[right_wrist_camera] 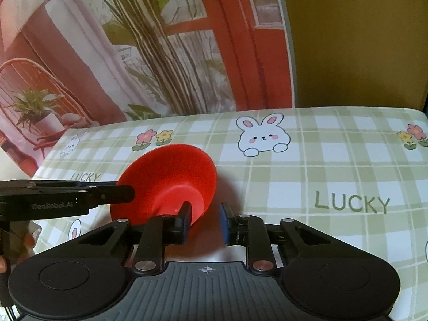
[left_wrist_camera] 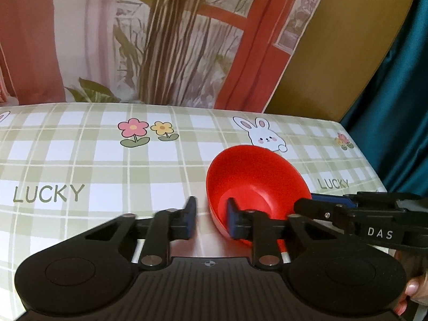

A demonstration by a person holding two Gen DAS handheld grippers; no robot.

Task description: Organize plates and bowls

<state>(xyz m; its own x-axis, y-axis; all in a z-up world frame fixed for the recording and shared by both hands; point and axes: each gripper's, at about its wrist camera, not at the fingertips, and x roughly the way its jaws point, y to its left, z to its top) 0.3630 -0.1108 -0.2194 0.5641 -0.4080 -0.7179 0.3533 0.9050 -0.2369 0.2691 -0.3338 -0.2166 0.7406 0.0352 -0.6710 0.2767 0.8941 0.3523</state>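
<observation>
A red bowl is tilted steeply on its side over the checked tablecloth, its inside facing the left wrist view and its underside facing the right wrist view. My left gripper is open; its right finger is inside the bowl at the near rim and its left finger is outside. My right gripper is open too; its left finger is at the bowl's foot and lower wall. Each gripper shows from the side in the other view, the right one and the left one.
The table carries a green checked cloth with rabbits, flowers and the word LUCKY. A printed backdrop hangs behind it. The table's right edge meets a teal curtain.
</observation>
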